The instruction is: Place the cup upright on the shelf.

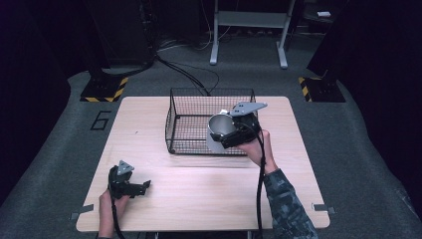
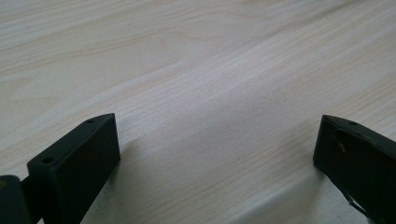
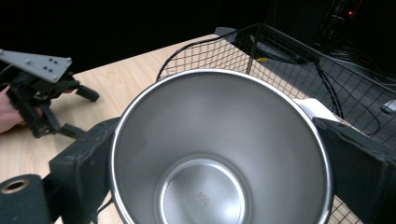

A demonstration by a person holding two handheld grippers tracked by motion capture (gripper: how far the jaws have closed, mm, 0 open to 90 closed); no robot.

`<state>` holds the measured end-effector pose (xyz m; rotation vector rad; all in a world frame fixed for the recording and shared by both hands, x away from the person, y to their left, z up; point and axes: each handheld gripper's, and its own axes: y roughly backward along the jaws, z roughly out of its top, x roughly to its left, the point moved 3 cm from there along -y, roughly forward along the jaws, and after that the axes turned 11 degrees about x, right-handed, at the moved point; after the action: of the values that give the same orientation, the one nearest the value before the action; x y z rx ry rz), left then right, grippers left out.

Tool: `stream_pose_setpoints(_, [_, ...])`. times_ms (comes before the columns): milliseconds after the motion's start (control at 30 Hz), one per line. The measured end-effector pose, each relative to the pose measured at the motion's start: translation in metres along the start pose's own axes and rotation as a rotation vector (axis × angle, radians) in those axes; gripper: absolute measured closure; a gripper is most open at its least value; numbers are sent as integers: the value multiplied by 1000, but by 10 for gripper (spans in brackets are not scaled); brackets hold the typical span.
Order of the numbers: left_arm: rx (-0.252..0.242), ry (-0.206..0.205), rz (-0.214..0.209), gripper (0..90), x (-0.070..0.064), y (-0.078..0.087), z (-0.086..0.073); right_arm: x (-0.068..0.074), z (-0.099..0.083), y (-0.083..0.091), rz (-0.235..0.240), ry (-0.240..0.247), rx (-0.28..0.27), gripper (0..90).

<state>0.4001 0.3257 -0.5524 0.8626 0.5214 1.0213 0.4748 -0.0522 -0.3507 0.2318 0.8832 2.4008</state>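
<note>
Our right gripper point(image 1: 226, 135) fingers clamp the steel cup point(image 1: 219, 130) above the basket point(image 1: 175, 117)'s front edge; it may catch the wire. Left gripper point(image 1: 141, 187) fingers gape wide.

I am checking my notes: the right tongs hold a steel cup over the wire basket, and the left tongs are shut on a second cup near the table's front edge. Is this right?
Not quite. The left tongs hold nothing: the left gripper view shows their jaws apart over bare table. The right tongs do hold the steel cup at the wire basket.
</note>
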Motion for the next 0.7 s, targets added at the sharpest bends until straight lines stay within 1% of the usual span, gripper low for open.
stream_pose_setpoints(33, [-1, 0, 0, 5, 0, 0, 0, -5, 3, -1, -6, -5, 0, 59])
stream_pose_setpoints(67, [-1, 0, 0, 4, 0, 0, 0, -5, 3, -1, -6, -5, 0, 59])
stream_pose_setpoints(100, [-9, 2, 2, 4, 0, -1, 0, -7, 4, -2, -11, -9, 1, 59])
stream_pose_setpoints(167, [-8, 2, 2, 4, 0, -1, 0, -12, 8, -3, -18, -17, 1, 59])
stream_pose_setpoints(200, [-9, 3, 2, 5, 0, -1, 0, -17, 11, -6, -32, -20, 6, 58])
stream_pose_setpoints(267, [-8, 2, 2, 4, 0, -1, 0, -19, 12, -7, -36, -26, 8, 59])
stream_pose_setpoints(367, [-8, 2, 2, 5, 0, -1, 0, -25, 15, -13, -57, -41, 22, 59])
stream_pose_setpoints(400, [-9, 3, 2, 5, 0, -1, 0, -28, 16, -15, -65, -34, 23, 59])
stream_pose_setpoints(433, [-9, 3, 2, 5, 0, -1, 0, -32, 17, -20, -76, -41, 35, 59])
stream_pose_setpoints(467, [-8, 2, 2, 5, 0, -1, 0, -33, 17, -23, -79, -56, 37, 59])
stream_pose_setpoints(533, [-8, 2, 2, 4, 0, -1, 0, -35, 17, -25, -82, -55, 47, 58])
stream_pose_setpoints(567, [-9, 3, 2, 5, 0, -1, 0, -39, 18, -30, -89, -71, 57, 58])
stream_pose_setpoints(633, [-8, 2, 2, 5, 0, -1, 0, -44, 19, -35, -92, -75, 55, 58])
stream_pose_setpoints(667, [-8, 3, 2, 5, 0, -1, 0, -44, 19, -35, -92, -75, 55, 58])
stream_pose_setpoints(700, [-9, 3, 2, 5, 0, -1, 0, -46, 19, -37, -94, -80, 64, 59])
